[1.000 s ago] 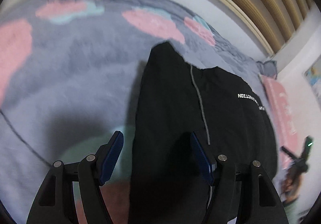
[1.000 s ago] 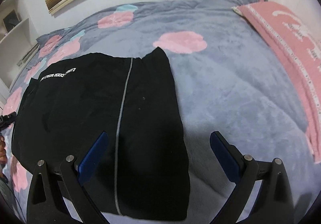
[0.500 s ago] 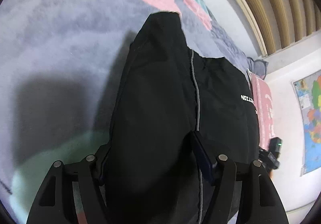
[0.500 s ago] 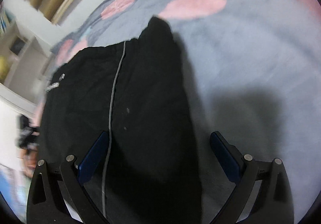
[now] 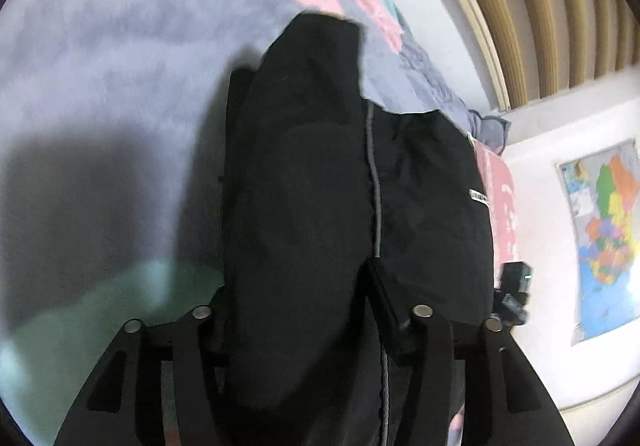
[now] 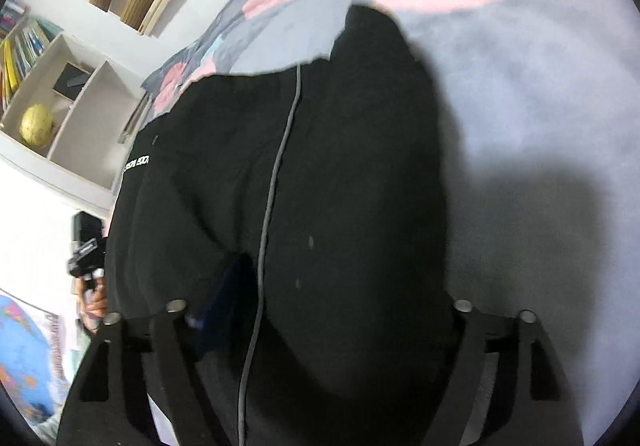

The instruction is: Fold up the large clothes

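Note:
Black trousers point(image 5: 320, 186) with a grey side stripe and a small white logo lie folded on a grey blanket point(image 5: 100, 66) with pink blotches. My left gripper point(image 5: 296, 286) sits low over the near end of the garment, and black cloth fills the gap between its fingers. My right gripper point(image 6: 340, 286) does the same at the other corner of the trousers point(image 6: 340, 166). The cloth hides most of each blue pad, and the near edge bulges up between the jaws. The far trouser end points away across the bed.
A pink pillow point(image 5: 500, 198) lies past the trousers. A wall map point(image 5: 604, 226) hangs on the white wall. A white shelf with books and a gold globe point(image 6: 38, 124) stands beside the bed. A wooden slatted headboard point(image 5: 540, 6) runs behind.
Both grippers have dropped down and forward onto the near edge of the trousers. Their open jaws, bare a second ago, now have black cloth between them, and the fabric bulges upward.

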### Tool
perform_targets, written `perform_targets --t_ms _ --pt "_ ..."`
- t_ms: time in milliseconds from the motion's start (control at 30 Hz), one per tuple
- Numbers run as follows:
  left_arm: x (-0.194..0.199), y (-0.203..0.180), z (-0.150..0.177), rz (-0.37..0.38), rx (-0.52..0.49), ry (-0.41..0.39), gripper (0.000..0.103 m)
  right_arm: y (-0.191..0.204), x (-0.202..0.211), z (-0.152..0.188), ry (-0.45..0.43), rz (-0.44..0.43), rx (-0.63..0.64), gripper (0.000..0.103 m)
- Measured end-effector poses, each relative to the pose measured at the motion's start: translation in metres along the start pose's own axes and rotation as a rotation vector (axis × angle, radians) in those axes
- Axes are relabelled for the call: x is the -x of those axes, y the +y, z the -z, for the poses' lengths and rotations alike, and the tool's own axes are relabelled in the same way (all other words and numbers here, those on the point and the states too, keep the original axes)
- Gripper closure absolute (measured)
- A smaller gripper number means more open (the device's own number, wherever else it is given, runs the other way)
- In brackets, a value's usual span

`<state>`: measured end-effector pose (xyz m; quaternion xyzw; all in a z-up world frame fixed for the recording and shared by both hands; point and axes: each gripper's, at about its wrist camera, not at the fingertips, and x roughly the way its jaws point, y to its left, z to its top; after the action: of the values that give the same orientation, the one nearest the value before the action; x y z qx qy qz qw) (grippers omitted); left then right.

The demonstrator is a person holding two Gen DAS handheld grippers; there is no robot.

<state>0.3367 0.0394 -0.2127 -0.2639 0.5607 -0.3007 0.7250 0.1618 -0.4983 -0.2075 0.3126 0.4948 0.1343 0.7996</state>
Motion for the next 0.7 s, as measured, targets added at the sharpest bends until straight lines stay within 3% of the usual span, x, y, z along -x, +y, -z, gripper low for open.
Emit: perform_targets --t_ms 67,133,167,233,433,567,700 --pt "0.002 -0.003 0.003 -0.007 -0.002 -0.023 0.053 0.005 0.000 -0.002 -0.012 0.014 0.018 0.021" --pt "0.010 -0.016 0.012 -0.037 -0.059 -0.068 0.068 0.019 0.011 0.003 -0.046 0.034 0.076 0.042" --pt "0.016 -0.024 0.017 -0.042 -0.086 -0.095 0.075 0.026 0.019 0.007 -0.063 0.039 0.096 0.047" --pt "0.027 -0.038 0.026 -0.023 -0.108 -0.134 0.079 0.039 0.034 0.012 -0.097 0.046 0.121 0.060" --pt "0.082 -0.087 0.064 0.078 -0.156 -0.225 0.082 0.102 0.085 0.040 -0.186 0.068 0.228 0.070" --pt "0.123 -0.122 0.097 0.062 -0.236 -0.243 0.082 0.142 0.115 0.067 -0.213 0.098 0.289 0.070" --pt "0.166 -0.130 0.136 0.068 -0.272 -0.252 0.082 0.162 0.146 0.103 -0.219 0.116 0.292 0.070"
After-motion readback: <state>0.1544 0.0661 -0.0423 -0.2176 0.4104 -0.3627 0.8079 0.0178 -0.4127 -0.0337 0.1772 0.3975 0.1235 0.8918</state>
